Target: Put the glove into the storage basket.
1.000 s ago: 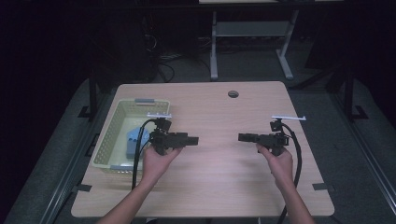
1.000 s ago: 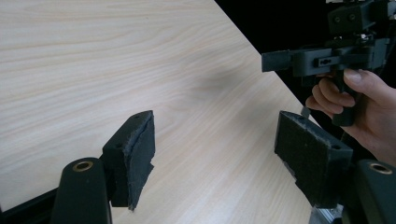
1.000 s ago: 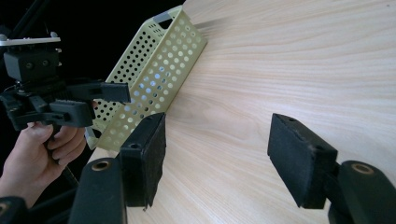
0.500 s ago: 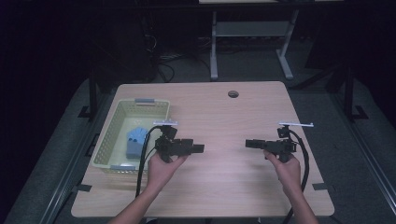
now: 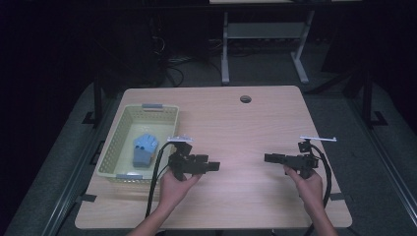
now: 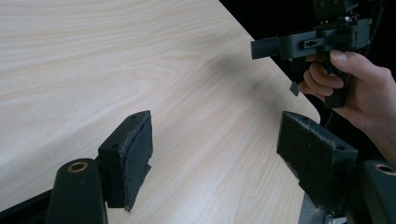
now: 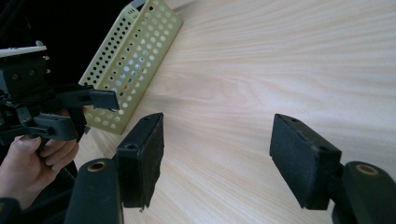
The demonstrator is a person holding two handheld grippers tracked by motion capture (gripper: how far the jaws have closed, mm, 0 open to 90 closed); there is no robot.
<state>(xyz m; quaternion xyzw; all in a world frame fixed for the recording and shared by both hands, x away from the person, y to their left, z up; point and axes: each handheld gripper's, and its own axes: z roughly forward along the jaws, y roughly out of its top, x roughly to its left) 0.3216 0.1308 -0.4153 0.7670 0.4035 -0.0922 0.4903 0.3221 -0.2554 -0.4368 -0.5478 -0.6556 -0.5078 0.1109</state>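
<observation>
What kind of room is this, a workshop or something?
Probably a lab set up for recording hand work: a dark room, one lit wooden table, a perforated yellow basket on it, and a person holding a cabled left gripper and right gripper.

Blue thing in basket: identity unclear.

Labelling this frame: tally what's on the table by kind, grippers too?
Baskets: 1, pale yellow basket
Blue items: 1, lying inside it
Grippers: 2, left gripper and right gripper, both open, nothing held
Total: 4
</observation>
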